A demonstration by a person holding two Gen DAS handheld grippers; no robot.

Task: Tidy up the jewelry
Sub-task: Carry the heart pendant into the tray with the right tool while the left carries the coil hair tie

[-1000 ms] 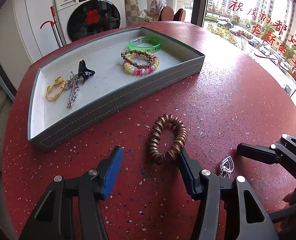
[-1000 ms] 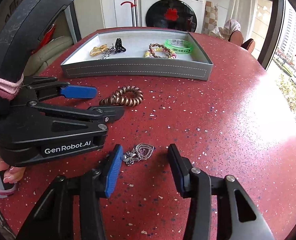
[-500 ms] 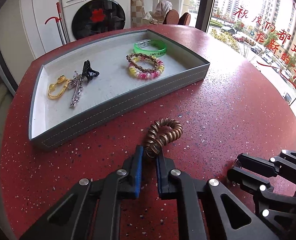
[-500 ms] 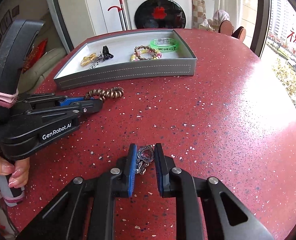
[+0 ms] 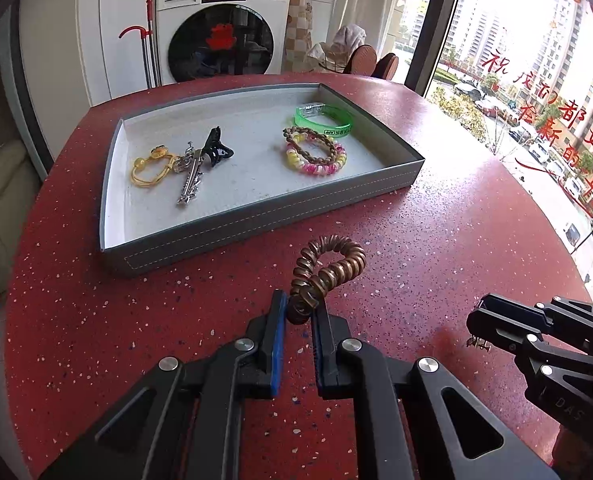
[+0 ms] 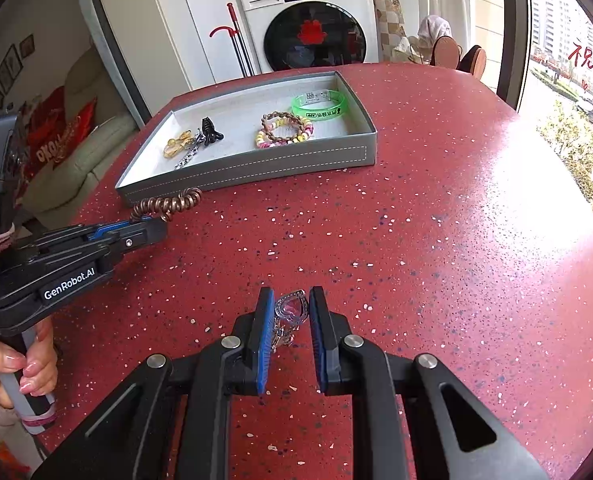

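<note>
My left gripper (image 5: 299, 310) is shut on a brown spiral hair tie (image 5: 328, 266) and holds it above the red table, in front of the grey tray (image 5: 256, 220). The hair tie also shows in the right wrist view (image 6: 168, 203). My right gripper (image 6: 292, 308) is shut on a silver heart pendant (image 6: 292, 306) with its chain hanging down, lifted off the table. The tray holds a gold bracelet (image 5: 150, 168), a silver hair clip (image 5: 190, 180), a black claw clip (image 5: 216, 148), a beaded bracelet pair (image 5: 316, 152) and a green wristband (image 5: 324, 118).
The round red speckled table (image 6: 436, 220) runs to a window on the right. A washing machine (image 5: 222, 28) and a red-handled mop (image 5: 146, 40) stand behind the table. A sofa (image 6: 76, 148) is at the left.
Both grippers closed, the left on the hair tie and the right on the pendant, then lifted them off the table. Both views have risen and pulled back.
</note>
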